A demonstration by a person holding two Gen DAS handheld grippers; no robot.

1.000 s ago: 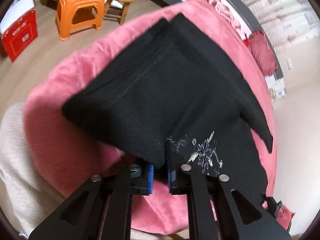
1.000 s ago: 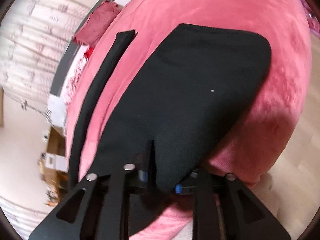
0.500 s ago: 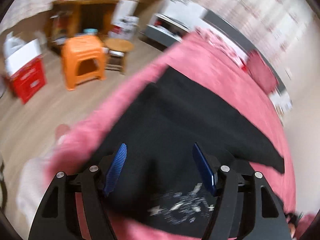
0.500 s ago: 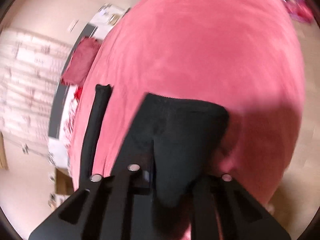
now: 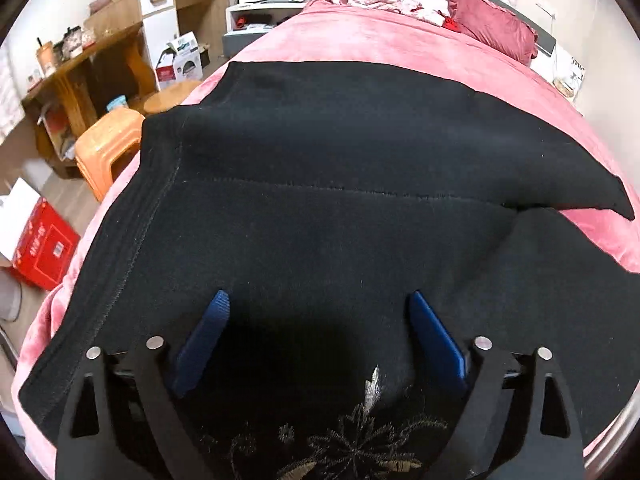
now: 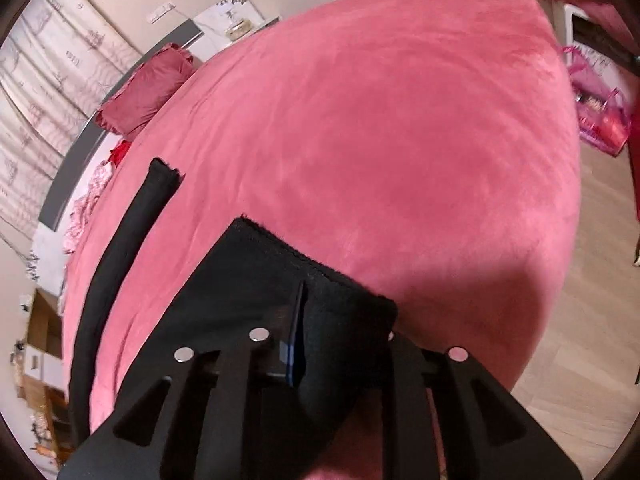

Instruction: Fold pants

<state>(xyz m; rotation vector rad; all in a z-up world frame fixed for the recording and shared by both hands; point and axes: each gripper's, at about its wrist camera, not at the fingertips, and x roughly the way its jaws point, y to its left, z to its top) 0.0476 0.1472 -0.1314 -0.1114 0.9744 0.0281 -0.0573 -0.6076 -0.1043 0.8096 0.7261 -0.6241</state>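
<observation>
Black pants (image 5: 320, 208) lie spread on the pink bed (image 5: 400, 40), waistband toward the left and an embroidered patch (image 5: 360, 444) near me. My left gripper (image 5: 318, 300) is open just above the pants, its blue pads (image 5: 204, 336) wide apart and holding nothing. In the right wrist view my right gripper (image 6: 320, 312) is shut on a black pants leg end (image 6: 280, 280), lifted a little over the bed (image 6: 380, 120). The other leg (image 6: 120, 264) lies as a narrow strip to the left.
An orange stool (image 5: 108, 148), a round wooden stool (image 5: 168, 94), a red box (image 5: 40, 248) and a wooden desk (image 5: 80, 64) stand left of the bed. A dark red pillow (image 5: 492, 20) lies at the headboard. A pink bag (image 6: 600, 120) sits on the floor at right.
My left gripper has let go of the pants, opened wide and tilted up to face the spread cloth. My right gripper has kept its hold on the leg end while moving back along the bed.
</observation>
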